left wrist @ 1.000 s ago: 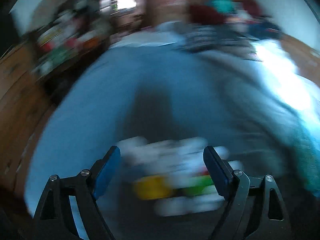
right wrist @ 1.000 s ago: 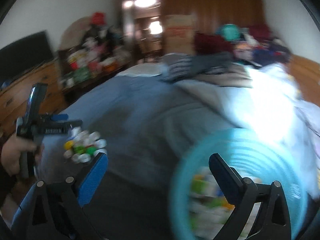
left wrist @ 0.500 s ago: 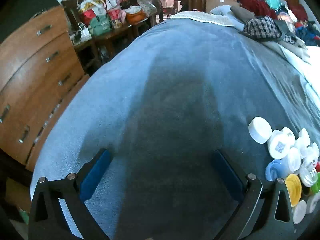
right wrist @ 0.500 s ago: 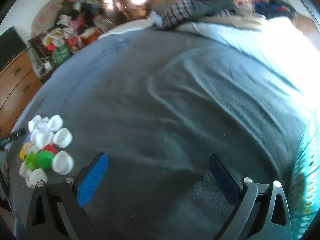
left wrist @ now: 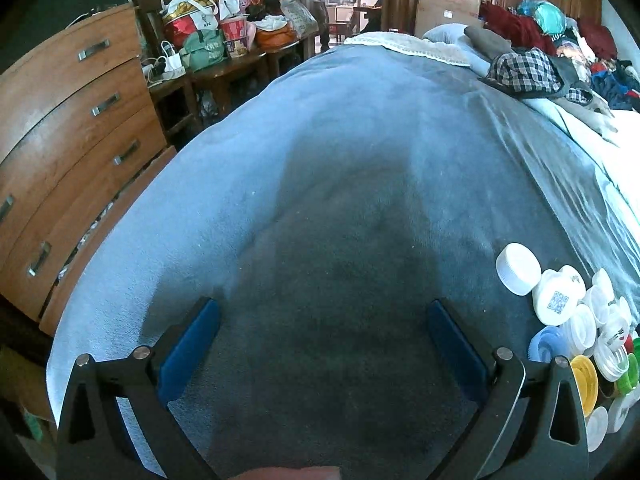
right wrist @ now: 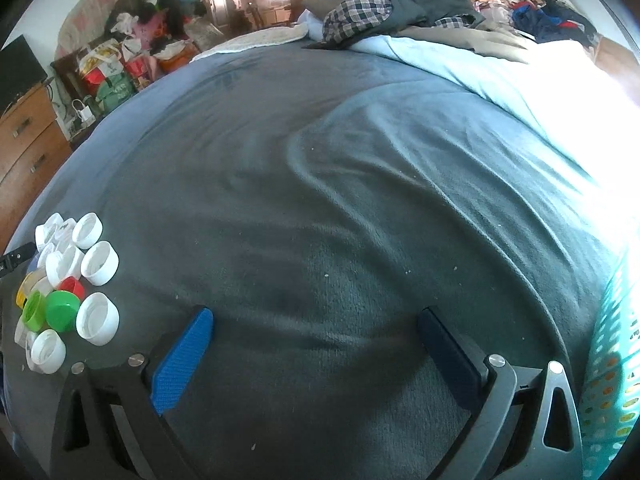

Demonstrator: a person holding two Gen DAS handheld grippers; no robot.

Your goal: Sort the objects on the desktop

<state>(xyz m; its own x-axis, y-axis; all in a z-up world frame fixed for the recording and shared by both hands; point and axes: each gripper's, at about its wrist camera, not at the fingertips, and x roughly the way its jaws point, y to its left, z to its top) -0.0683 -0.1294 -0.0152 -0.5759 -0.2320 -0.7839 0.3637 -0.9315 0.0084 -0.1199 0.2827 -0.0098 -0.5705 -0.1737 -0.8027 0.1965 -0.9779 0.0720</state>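
Note:
A pile of bottle caps [left wrist: 580, 332], mostly white with yellow, green, red and pale blue ones, lies on the grey-blue blanket at the right edge of the left wrist view. The same pile of caps [right wrist: 64, 288] sits at the far left of the right wrist view. My left gripper [left wrist: 322, 312] is open over bare blanket, left of the pile, with nothing between its fingers. My right gripper [right wrist: 316, 320] is open too, over bare blanket to the right of the caps. A teal plastic basket [right wrist: 612, 360] stands at the right edge of the right wrist view.
The blanket [right wrist: 320, 180] covers a wide bed. Folded clothes [left wrist: 524, 68] and a white duvet [right wrist: 540, 80] lie at the far end. A wooden chest of drawers [left wrist: 72, 140] and a cluttered side table [left wrist: 216, 52] stand left of the bed.
Both grippers came down toward the blanket and then held still. The left jaws spread wider. The caps moved from between the left fingers to the right edge; the basket slid to the right edge of the right view.

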